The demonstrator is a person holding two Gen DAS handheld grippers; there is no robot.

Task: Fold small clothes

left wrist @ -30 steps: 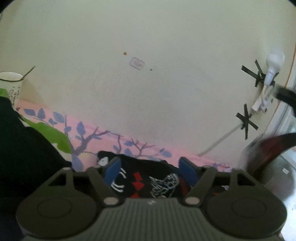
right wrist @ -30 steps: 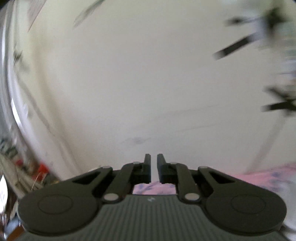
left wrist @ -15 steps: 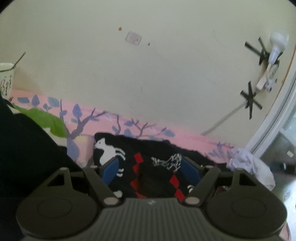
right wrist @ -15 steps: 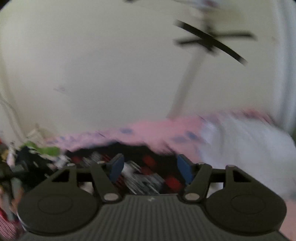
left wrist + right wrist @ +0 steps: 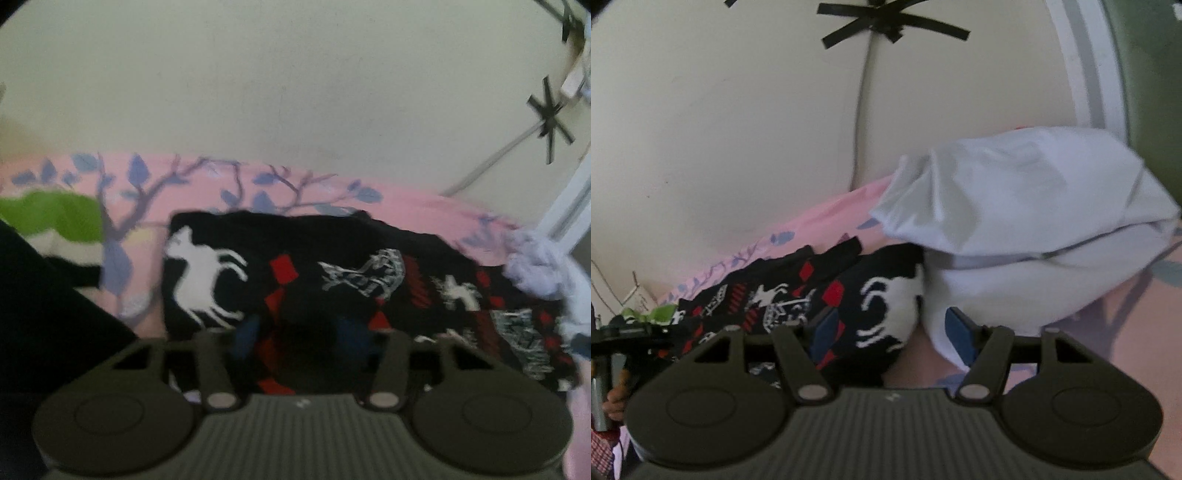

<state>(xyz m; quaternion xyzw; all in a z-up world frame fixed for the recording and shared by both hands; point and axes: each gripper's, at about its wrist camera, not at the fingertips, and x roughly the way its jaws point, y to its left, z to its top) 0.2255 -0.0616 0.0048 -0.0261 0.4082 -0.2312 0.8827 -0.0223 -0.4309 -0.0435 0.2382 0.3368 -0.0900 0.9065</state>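
Observation:
A black garment (image 5: 332,251) with white horses and red diamonds lies spread on the pink sheet (image 5: 406,203). My left gripper (image 5: 299,332) is down on its near edge. Its jaws are closing, and a dark bunch of the cloth fills the gap between the blue pads (image 5: 245,332). In the right wrist view the same garment (image 5: 812,291) runs off to the left. My right gripper (image 5: 894,332) stands open over its right end, where a white horse print shows. The left pad lies over the cloth and the right pad against the white pillow (image 5: 1034,221).
The pillow lies right beside the garment's right end. A green cloth (image 5: 51,218) and a dark heap (image 5: 44,295) sit to the left. A wall (image 5: 295,74) with a taped cable (image 5: 864,92) rises just behind the bed. The other hand-held gripper (image 5: 624,332) shows at far left.
Both grippers came down onto the garment. The left pads have drawn closer together around the cloth. The right gripper, shut a second ago, has opened and swung down from facing the wall.

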